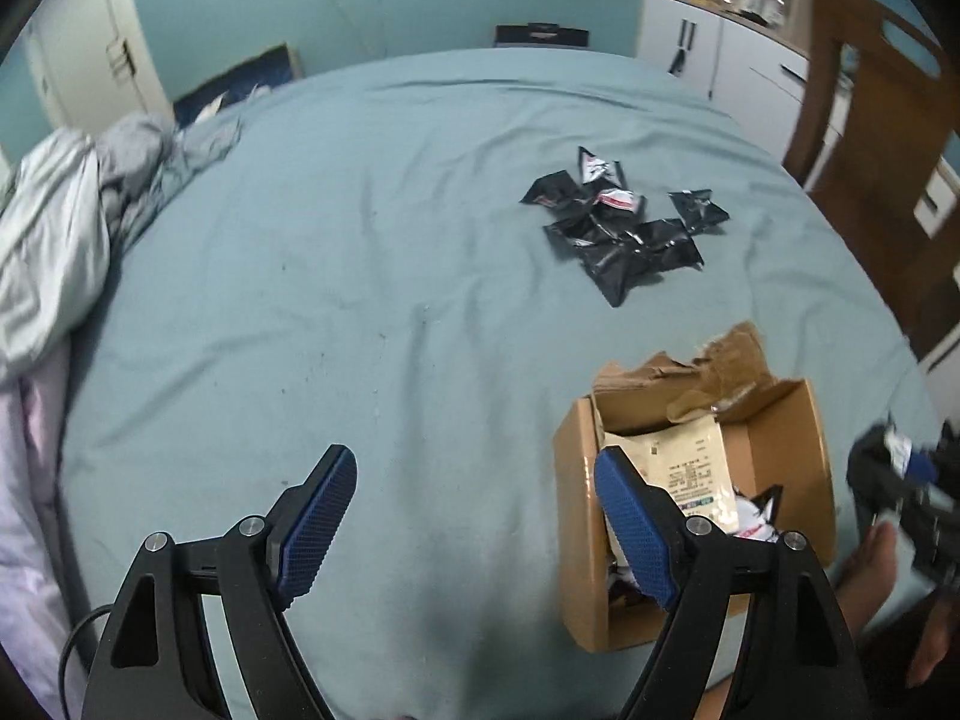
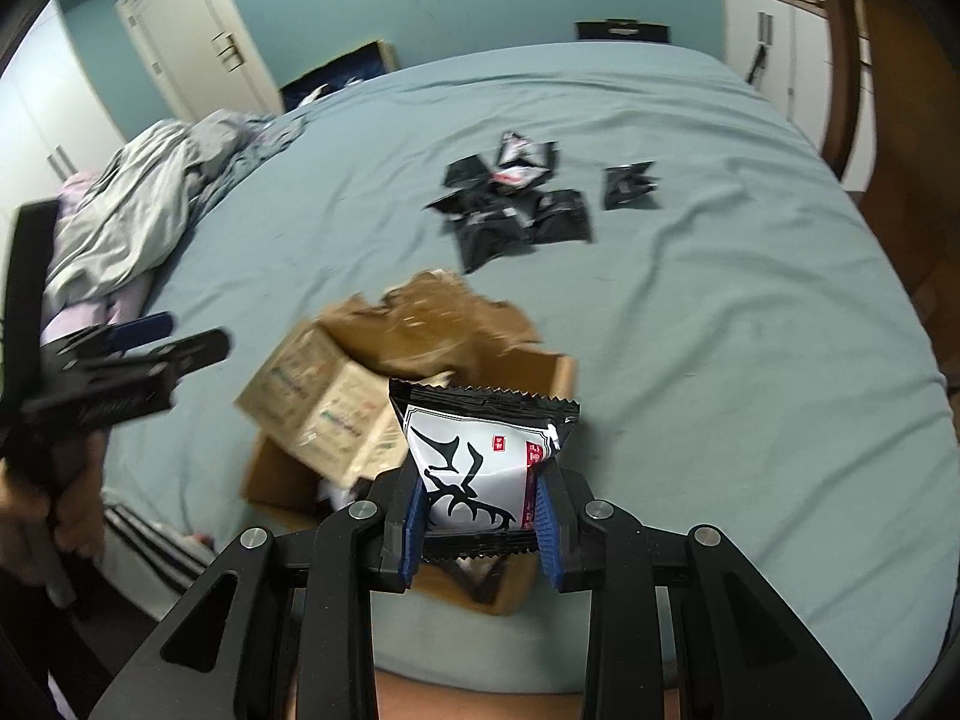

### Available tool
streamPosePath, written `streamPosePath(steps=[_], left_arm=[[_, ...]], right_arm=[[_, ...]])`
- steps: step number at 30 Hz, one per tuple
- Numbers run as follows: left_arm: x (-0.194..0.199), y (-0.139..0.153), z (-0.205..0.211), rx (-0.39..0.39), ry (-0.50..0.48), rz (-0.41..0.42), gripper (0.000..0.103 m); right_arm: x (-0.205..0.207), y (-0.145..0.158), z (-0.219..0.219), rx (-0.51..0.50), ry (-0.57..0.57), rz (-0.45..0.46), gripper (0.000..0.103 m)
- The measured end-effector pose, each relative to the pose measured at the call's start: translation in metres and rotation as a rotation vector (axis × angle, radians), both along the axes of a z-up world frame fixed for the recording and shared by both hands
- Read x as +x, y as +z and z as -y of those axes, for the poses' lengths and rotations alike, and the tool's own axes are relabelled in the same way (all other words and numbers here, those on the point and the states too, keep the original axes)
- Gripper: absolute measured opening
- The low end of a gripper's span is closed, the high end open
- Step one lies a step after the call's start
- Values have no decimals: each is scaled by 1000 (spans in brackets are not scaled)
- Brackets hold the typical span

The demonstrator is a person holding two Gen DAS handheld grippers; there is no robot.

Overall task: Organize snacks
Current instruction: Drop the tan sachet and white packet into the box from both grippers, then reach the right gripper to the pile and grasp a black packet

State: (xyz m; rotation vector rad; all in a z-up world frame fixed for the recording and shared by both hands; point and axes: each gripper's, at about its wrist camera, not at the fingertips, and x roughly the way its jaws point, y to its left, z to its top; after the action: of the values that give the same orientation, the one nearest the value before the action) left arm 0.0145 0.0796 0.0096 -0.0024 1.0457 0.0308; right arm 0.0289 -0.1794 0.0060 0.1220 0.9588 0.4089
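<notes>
Item: one white-faced foil snack packet with black antler print and serrated black seams [image 2: 480,468], pinched between the blue pads of the right gripper [image 2: 483,525], jaws closed on its lower half; it hung just above the open brown cardboard box [image 2: 300,414] with torn flaps.

Box: sat on the teal bedsheet [image 2: 720,360] near its front edge. Inside the box, a white printed pouch [image 1: 684,462] and at least one more antler-print packet [image 1: 759,516] were visible.

Beyond the box: a loose pile of black foil snack packets [image 1: 624,228], several overlapping, one lying slightly apart.

Left of the box: the left gripper [image 1: 474,516], jaws spread wide, holding nothing, hovering over bare sheet.

Far left of the box: crumpled grey bedding [image 1: 72,228].

Handling note: the packet appeared freshly lifted from the box and probably belonged with the pile. Best practice would be to keep the grip firm on the seam end, clear the torn flaps, and release low beside the pile so that it does not scatter.
</notes>
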Motion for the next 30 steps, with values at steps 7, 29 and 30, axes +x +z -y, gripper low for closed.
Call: streamPosePath(steps=[7, 29, 30], left_arm=[[-2, 2, 5, 11, -7, 5, 83], [7, -9, 33, 111, -88, -34, 83], [6, -9, 35, 110, -94, -35, 83]], right_arm=[[2, 2, 0, 73, 61, -42, 31], [20, -5, 9, 49, -108, -131, 64], [21, -5, 8, 48, -104, -136, 64]])
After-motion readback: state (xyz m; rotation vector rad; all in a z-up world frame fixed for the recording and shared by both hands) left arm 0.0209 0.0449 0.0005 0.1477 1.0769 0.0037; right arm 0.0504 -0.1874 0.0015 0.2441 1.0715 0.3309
